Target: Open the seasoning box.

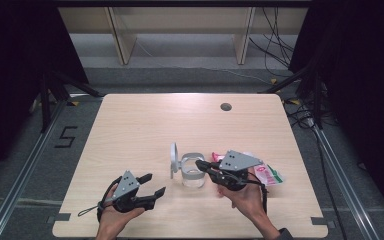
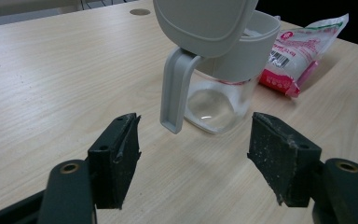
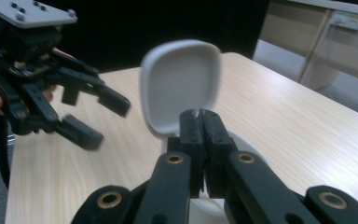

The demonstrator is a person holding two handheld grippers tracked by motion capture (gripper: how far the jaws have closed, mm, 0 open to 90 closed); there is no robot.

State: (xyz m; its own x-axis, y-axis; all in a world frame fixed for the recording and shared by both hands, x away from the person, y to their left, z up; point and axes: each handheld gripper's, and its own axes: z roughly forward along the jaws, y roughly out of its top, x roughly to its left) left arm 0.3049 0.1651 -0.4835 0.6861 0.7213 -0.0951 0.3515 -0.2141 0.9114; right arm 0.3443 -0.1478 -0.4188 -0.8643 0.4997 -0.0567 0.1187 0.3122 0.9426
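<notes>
Glass jar with its grey lid flipped upright stands just ahead of my left gripper, whose fingers are spread wide and empty. My right gripper is clenched, tips at the jar's rim; whether they pinch the rim I cannot tell. A pink packet lies beyond the jar. Step in hand, I judge: the jar is open, ready for filling. Next, a gripper must fetch the packet.

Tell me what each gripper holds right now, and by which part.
The right gripper is shut on the jar's grey rim, beside the raised lid. The left gripper is open and holds nothing.
</notes>
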